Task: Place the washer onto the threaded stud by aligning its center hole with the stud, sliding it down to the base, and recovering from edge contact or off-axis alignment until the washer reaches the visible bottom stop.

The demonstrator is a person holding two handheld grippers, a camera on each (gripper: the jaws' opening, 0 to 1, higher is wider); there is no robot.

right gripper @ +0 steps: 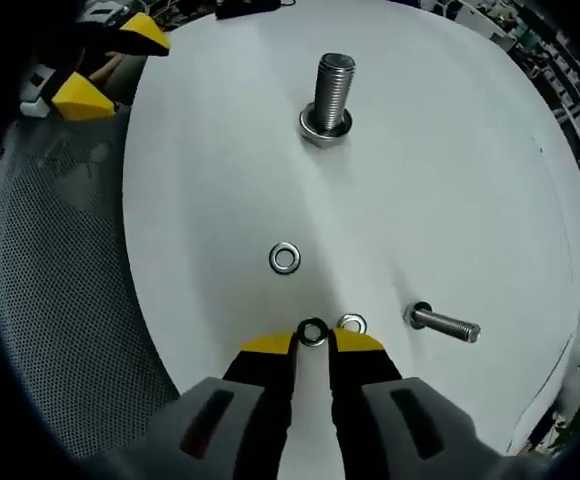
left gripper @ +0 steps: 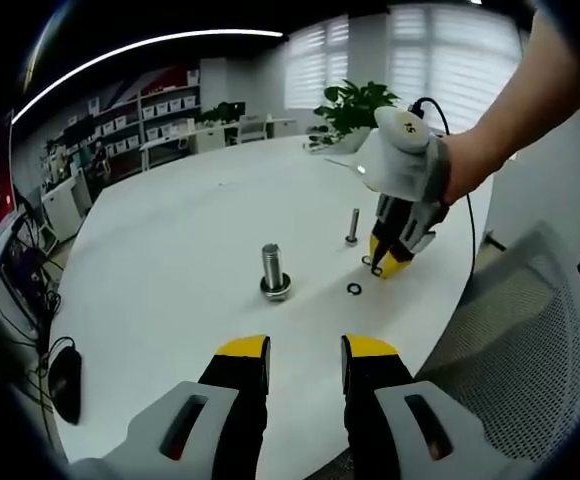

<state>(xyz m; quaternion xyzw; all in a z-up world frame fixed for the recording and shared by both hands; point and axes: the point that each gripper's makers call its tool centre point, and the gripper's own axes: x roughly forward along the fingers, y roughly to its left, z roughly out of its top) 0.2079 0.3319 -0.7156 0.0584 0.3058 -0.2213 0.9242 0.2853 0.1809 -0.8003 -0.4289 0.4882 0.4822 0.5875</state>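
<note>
Right fingers [right gripper: 313, 340] pinch washer [right gripper: 313, 332] | left fingers [left gripper: 305, 352] apart, empty | step: pickup | next: my lift, centre over threaded stud [right gripper: 331, 97]

Left gripper [left gripper: 305, 350]: rises from the bottom centre of the left gripper view; yellow-tipped jaws parallel with a clear gap between them, nothing held.
Right gripper [right gripper: 312, 338]: rises from the bottom centre of the right gripper view; yellow tips drawn close, pinching a small washer [right gripper: 312, 331] at the very ends.
Right gripper, seen from the left gripper view: upper right of frame, pointing downward.
Forearm [left gripper: 495, 130]: bare, reaching in from the upper right edge.
</note>
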